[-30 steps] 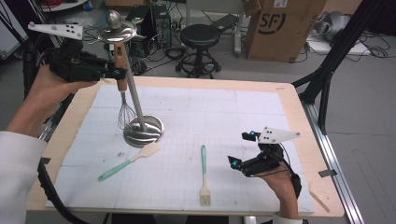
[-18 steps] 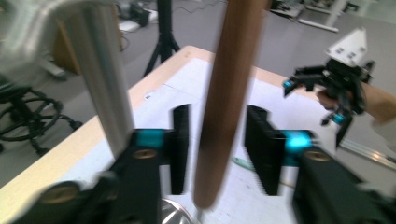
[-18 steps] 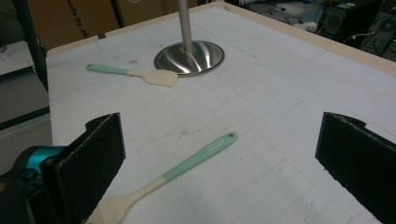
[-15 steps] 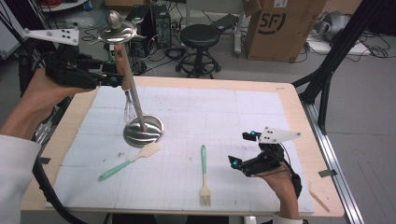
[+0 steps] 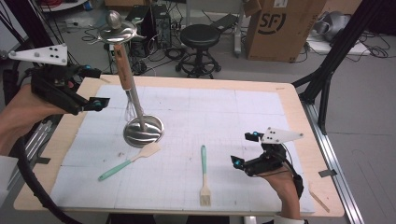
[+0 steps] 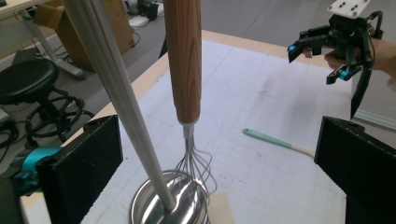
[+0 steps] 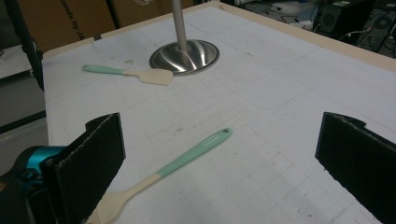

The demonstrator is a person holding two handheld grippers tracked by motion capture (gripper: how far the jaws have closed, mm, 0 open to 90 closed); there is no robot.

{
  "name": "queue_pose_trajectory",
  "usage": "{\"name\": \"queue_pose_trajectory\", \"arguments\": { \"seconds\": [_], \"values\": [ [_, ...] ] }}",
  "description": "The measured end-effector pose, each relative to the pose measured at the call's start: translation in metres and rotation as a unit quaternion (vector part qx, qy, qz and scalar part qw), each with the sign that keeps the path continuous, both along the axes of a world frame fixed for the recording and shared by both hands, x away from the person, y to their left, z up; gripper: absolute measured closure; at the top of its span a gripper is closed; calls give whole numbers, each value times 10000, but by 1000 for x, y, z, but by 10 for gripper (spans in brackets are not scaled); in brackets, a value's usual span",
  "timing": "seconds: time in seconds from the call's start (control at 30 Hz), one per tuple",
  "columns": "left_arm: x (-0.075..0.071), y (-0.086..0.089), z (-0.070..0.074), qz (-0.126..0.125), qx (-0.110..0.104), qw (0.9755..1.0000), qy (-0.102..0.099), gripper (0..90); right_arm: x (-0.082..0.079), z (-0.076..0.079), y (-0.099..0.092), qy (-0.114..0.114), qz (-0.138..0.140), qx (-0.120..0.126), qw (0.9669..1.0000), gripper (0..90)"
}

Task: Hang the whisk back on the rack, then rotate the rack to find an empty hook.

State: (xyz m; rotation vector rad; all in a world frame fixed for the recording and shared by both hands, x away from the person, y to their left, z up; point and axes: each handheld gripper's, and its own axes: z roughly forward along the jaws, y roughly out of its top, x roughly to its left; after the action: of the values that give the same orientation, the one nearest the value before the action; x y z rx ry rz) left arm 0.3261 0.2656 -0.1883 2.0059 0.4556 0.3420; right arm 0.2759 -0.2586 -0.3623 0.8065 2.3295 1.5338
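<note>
So there's a steel stand (image 5: 144,130) sitting left of centre on the surface (image 5: 243,116), round base flat on the white gridded mat with a post going straight up to a hook top. A whisk (image 5: 125,79) with a wooden handle hangs upright right beside the post, wires down over the base; can't tell if the wires actually touch it. In the left gripper view you're looking straight at that handle (image 6: 184,60) between the jaws, with the post (image 6: 126,107) just to its left. The left tool (image 5: 88,88) is up off the surface at the left edge, jaws spread wide with nothing in them, just beside the whisk but apart from it. The right tool (image 5: 245,149) hovers low near the front right corner, jaws also spread and holding nothing. A spatula (image 5: 128,161) with a mint handle lies just in front of the base, its blade tip nearly touching it. A mint-handled brush (image 5: 204,175) lies near the front edge, bristles toward the person, between the spatula and the right tool. Behind the surface there's a black stool (image 5: 200,44) and a cardboard box (image 5: 280,25).
</note>
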Motion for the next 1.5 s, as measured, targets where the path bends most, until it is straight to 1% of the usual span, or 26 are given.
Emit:
{"name": "queue_pose_trajectory", "arguments": {
  "seconds": [0.07,0.13,0.17,0.27,0.3,0.47,0.6,0.67,0.77,0.83,0.87,0.97,1.0,1.07,1.2,1.27,1.33,1.37,1.5],
  "values": [
    [-2,1,-1,29,19,10000,-19,16,0,0,-1,-21,-12,4,10000,0],
    [-5,3,-2,-3,4,10000,-15,16,0,0,-1,-16,-15,13,10000,0],
    [-5,4,-3,6,49,10000,-9,17,0,0,-1,-9,-15,23,10000,0],
    [-7,5,-2,25,42,10000,-27,17,1,0,-2,-27,-38,16,10000,0],
    [-8,6,-1,28,11,10000,-47,17,1,0,-2,-34,-38,13,10000,0],
    [-9,7,7,53,29,9999,-117,17,2,0,-1,-14,-32,16,10000,0],
    [-10,7,14,51,43,9999,-127,17,2,0,-2,-1,-35,14,10000,0],
    [-11,8,18,58,48,9998,-182,39,3,0,-2,-11,-36,10,10000,0],
    [-12,9,24,-2,11,9998,-221,143,3,0,-1,-19,-27,23,10000,0],
    [-12,10,28,-47,-8,9997,-244,249,4,0,0,-31,-24,3,10000,0],
    [-13,11,30,-31,4,9997,-240,302,4,0,0,-27,-2,-7,10000,0],
    [-14,14,35,-25,-69,9996,-257,468,4,0,1,-31,5,-6,10000,0],
    [-14,14,35,-18,-108,9997,-237,517,4,1,1,-17,3,16,10000,0],
    [-14,15,38,-49,-86,9997,-206,596,3,1,0,-17,14,52,10000,0],
    [-12,17,42,-98,-56,9998,-135,702,5,1,-3,-16,-16,65,10000,0],
    [-10,17,44,-72,-66,9999,-114,769,6,0,-2,13,-5,50,10000,0],
    [-9,17,46,-42,-59,9999,-126,861,6,0,-2,-3,5,27,10000,0],
    [-8,17,47,-30,-84,9999,-108,887,6,0,-1,4,6,34,10000,0],
    [-4,13,55,-20,-25,9999,-155,898,6,0,-2,-2,2,47,10000,0]
  ]
}}
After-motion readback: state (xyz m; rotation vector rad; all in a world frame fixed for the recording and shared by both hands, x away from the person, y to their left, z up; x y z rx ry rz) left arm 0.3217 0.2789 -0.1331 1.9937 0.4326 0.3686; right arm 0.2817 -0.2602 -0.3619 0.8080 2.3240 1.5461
